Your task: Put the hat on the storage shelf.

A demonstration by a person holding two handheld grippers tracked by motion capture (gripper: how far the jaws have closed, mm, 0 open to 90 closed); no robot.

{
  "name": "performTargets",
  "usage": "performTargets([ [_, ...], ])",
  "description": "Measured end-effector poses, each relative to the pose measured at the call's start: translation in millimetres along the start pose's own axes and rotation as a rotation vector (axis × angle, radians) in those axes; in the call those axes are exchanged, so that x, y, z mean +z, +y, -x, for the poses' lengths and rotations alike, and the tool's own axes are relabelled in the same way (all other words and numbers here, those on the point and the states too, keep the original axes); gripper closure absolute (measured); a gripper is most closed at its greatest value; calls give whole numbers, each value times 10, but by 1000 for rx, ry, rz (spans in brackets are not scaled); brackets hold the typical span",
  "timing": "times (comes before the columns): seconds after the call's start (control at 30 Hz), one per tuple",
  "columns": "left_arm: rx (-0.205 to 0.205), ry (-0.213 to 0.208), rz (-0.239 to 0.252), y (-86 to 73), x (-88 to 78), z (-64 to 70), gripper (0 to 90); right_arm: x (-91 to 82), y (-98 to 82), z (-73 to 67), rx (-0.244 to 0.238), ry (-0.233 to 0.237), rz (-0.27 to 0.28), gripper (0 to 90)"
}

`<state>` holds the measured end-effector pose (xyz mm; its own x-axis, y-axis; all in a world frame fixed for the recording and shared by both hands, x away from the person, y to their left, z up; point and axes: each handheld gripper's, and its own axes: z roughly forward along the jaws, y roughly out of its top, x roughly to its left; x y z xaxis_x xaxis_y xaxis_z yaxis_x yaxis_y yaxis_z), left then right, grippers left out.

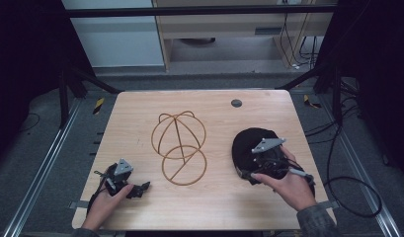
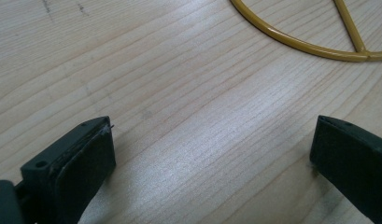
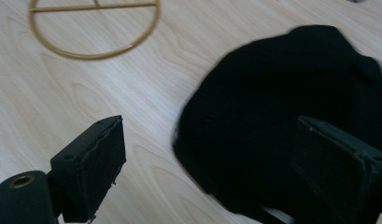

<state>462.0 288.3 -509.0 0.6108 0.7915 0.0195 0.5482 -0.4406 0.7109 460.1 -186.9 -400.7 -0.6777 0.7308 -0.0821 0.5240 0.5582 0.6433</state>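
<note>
**Cap Edge Could Slip the Jaws**

Nearest the person, at 7 o'clock on the surface [image 1: 140, 207], the left hand-held gripper [image 1: 135, 190] lay wide open and empty. At 4 o'clock the right hand-held gripper [image 3: 207, 163] stood wide open over the black cap [image 3: 282, 107], gripping nothing. A shallow bite might pinch only loose fabric and drop it. The right gripper view showed the cap's rim between the jaws; the high view showed the wire hat stand [image 1: 179, 147] farther off at centre.
</note>
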Motion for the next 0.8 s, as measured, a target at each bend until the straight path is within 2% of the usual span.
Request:
performTargets([
  [0.17,0,0,0,0,0,0,0,-106,18,261,39,-14,-23,118],
  [0.33,-1,1,-2,0,-1,1,0,-132,41,475,80,-25,-82,136],
  [0.8,0,1,-2,1,-1,0,0,-44,223,818,97,-11,-148,190],
])
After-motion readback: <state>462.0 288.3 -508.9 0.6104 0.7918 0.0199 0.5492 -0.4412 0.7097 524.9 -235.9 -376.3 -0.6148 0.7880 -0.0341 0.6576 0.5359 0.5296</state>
